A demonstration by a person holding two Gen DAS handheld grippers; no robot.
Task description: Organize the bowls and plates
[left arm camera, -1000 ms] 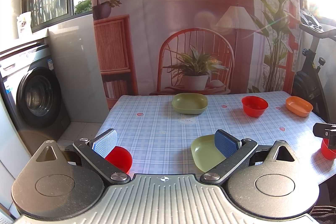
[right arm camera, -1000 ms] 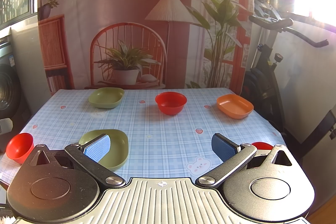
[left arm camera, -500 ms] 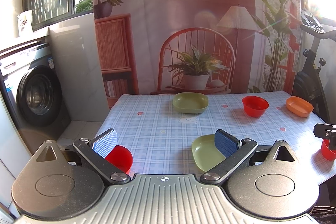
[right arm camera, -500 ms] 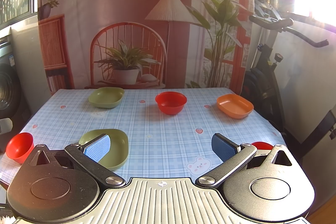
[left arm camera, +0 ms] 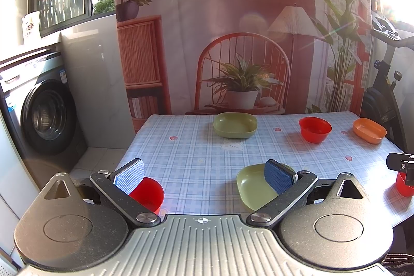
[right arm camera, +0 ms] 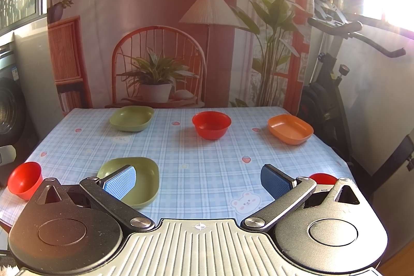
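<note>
Though all apart, glossy green plates, red bowls, orange dish.

Black gripper arms carry blue pads (silver screws).

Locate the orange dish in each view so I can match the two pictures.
Left wrist: orange dish at the table's far right corner, near the frame's right edge.
Right wrist: orange dish far right on the table, right of centre.
Shared landmark: the far red bowl just left of it.
</note>
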